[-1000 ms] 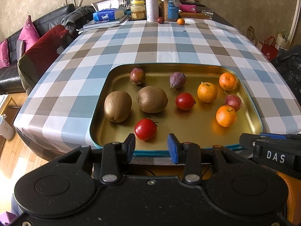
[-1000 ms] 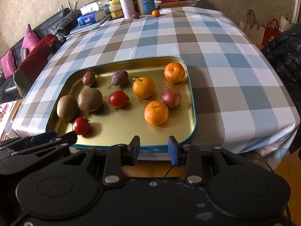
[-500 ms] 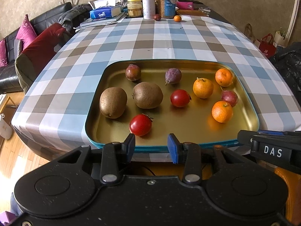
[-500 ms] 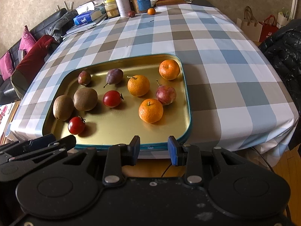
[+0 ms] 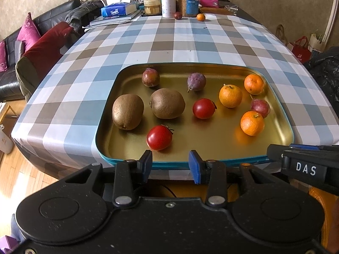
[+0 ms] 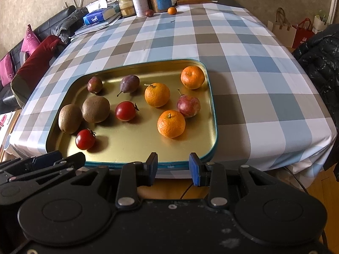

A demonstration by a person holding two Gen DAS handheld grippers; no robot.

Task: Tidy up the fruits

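Left gripper [image 5: 170,163] and right gripper [image 6: 173,165]: both level at the table's [image 6: 243,48] near edge, just short of the tray [image 6: 213,114], jaws parted, holding nothing; checked cloth lies bare from the tray's far rim to the clutter at the table's far end; tray contents, all apart from its near rim: kiwis [image 5: 128,111], two, left side; oranges [image 5: 230,95], three, right side; tomatoes [image 5: 159,137], two; passion fruits [image 5: 150,77], three.

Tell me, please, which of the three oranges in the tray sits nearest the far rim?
The orange in the far right corner; the other two oranges lie closer to us.
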